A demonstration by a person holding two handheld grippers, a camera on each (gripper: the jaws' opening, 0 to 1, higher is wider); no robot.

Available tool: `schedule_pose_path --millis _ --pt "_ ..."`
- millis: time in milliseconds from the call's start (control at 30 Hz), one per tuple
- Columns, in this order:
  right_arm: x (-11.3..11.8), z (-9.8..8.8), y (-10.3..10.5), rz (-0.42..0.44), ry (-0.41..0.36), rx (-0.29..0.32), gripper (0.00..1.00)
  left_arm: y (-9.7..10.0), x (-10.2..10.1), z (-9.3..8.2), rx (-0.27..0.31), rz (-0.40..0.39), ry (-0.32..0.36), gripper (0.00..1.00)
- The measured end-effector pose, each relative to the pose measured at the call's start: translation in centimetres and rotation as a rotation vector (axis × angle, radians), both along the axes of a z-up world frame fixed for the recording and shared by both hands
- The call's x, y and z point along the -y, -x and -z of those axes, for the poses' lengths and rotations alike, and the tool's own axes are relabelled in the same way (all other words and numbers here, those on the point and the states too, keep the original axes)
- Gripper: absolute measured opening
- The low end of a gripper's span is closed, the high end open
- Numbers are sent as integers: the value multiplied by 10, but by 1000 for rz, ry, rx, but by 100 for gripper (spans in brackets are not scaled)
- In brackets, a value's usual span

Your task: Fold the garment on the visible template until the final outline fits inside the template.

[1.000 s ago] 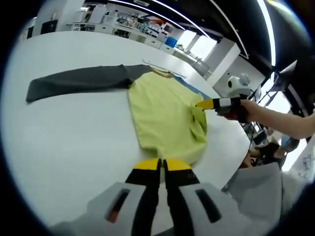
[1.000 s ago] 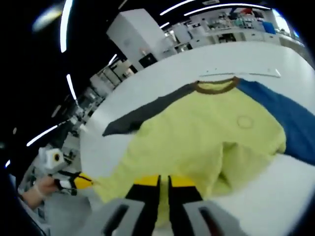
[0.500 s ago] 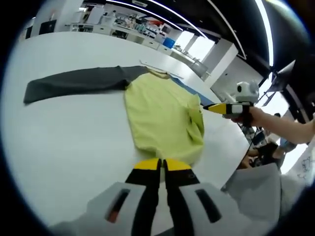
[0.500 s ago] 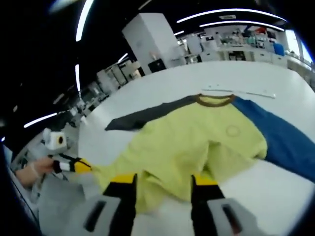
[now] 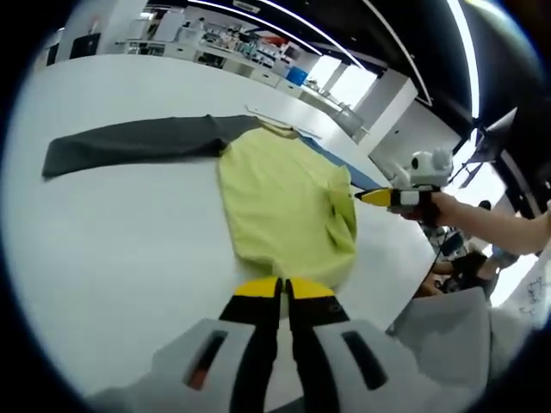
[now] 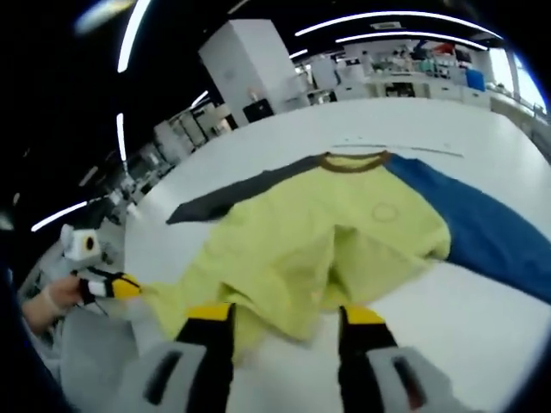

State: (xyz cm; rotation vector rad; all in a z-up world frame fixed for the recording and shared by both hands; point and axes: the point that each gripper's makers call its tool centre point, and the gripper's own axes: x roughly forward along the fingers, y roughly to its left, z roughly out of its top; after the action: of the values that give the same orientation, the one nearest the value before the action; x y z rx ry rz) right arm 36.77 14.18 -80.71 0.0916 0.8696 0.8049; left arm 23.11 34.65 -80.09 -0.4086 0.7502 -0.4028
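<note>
Garment [image 5: 288, 202]: long-sleeved top, yellow-green body, soft knit, lying flat on white worktop [image 5: 120, 249]. Taken as landmark for all entries below.

Dark grey sleeve [image 5: 129, 144]: stretched straight out from garment's shoulder, flat, not yet folded in. Long tapering strip.

Blue sleeve [image 6: 482, 228]: spread out from opposite shoulder, flat, smooth.

Collar [image 6: 353, 161]: brown ribbed band at garment's far end, curved.

Body fold: one side of the body near the hem doubled over onto itself, rumpled ridge at the fold; judged a first inward fold, loosely laid.

Thin pale strip [image 6: 396, 148]: on worktop just beyond collar; possibly template edge, cannot tell.

Left gripper [image 5: 282, 288]: black jaws with yellow tips pressed together, nothing between them, held just short of garment's hem; judged idle, waiting near the hem.

Right gripper [image 6: 284, 318]: jaws spread apart, empty, poised over the folded hem edge; judged free of the cloth, ready for a fresh grasp. Seen also beside garment's folded edge [image 5: 379, 197], held in a hand [image 5: 443, 209].

Task judged early: both sleeves out.
</note>
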Motion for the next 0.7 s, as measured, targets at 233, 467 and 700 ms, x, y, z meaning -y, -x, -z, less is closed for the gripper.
schedule_pose_path --millis 233,467,700 --pt "6 12 -7 43 25 -15 34 1 -1 1 -6 -9 4 0" --pt "0 21 -2 34 30 -43 25 2 0 2 -12 -14 9 0" --pt "0 25 -5 67 24 -51 3 2 -1 4 -17 -17 10 0"
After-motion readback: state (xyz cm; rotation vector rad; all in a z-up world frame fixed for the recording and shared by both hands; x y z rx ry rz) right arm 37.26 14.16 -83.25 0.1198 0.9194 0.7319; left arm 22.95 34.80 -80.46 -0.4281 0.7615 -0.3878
